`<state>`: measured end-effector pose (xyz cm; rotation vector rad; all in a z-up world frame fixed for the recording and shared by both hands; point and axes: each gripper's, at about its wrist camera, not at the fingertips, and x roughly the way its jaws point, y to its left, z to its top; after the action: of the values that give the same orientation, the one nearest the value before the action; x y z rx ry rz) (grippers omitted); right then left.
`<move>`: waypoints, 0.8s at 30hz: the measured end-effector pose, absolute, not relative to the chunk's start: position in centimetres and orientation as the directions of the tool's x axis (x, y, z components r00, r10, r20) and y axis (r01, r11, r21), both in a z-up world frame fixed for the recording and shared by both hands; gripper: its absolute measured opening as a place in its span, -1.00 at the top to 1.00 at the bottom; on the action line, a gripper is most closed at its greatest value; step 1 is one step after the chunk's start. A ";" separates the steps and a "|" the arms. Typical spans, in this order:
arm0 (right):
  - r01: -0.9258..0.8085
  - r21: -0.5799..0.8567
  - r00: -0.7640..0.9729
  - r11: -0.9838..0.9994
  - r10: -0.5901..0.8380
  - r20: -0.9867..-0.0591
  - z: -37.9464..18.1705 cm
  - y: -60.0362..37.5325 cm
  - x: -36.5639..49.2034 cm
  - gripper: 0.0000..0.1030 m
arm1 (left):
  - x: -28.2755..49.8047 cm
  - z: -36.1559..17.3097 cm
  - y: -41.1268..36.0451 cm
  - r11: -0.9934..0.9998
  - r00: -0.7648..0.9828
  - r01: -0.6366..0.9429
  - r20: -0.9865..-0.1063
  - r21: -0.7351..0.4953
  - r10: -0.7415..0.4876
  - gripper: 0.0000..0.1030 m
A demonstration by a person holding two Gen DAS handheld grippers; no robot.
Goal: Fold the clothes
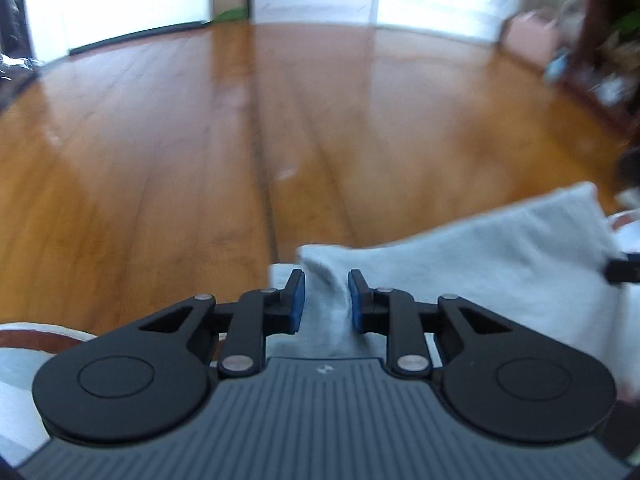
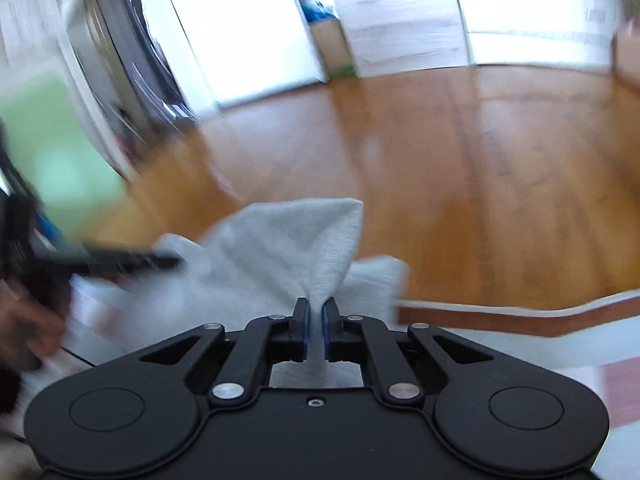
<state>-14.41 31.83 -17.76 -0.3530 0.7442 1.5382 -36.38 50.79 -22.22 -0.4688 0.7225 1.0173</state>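
Note:
A light grey garment (image 1: pixel 480 256) hangs stretched between the two grippers above a wooden floor. My left gripper (image 1: pixel 326 280) has blue pads on either side of a bunched fold of the garment, with a visible gap between the pads. My right gripper (image 2: pixel 316 308) is shut on a corner of the same garment (image 2: pixel 288 248), which fans out above its fingertips. The other gripper shows as a dark blurred shape at the left edge of the right wrist view (image 2: pixel 100 260), and at the right edge of the left wrist view (image 1: pixel 624 268).
A glossy wooden floor (image 1: pixel 200 140) fills both views. A white surface with a brown border (image 2: pixel 520 316) lies below the right gripper. Bright windows (image 2: pixel 240 32) and a dark shelf (image 1: pixel 608 60) stand at the far side. Both views are motion-blurred.

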 end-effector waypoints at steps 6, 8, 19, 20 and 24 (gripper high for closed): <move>-0.974 0.122 0.033 0.189 0.657 -0.753 -20.3 34.6 -16.5 0.85 | -34.8 -22.7 50.2 0.468 0.244 -0.874 -0.715 0.130 0.656 0.49; -0.977 0.054 0.094 0.208 0.638 -0.764 -19.7 34.7 -17.2 0.76 | -35.8 -21.9 49.9 0.447 0.248 -0.887 -0.696 0.117 0.674 0.49; -0.993 -0.021 0.103 0.120 0.737 -0.668 -16.1 34.6 -16.5 -0.02 | -41.4 -20.3 49.8 0.420 0.483 -0.862 -0.712 -0.284 0.510 -0.26; -0.989 0.008 0.105 0.148 0.734 -0.671 -16.4 35.0 -15.7 -0.02 | -41.6 -20.9 50.2 0.401 0.482 -0.865 -0.726 -0.303 0.491 -0.26; -0.942 0.237 -0.014 0.239 0.676 -0.737 -19.3 36.9 -11.9 -0.05 | -40.8 -22.9 51.0 0.410 0.460 -0.866 -0.780 -0.288 0.424 -0.30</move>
<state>-11.91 36.86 -19.26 -0.3782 0.8827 1.3310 -40.79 51.00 -22.92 -0.7606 0.6790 0.8954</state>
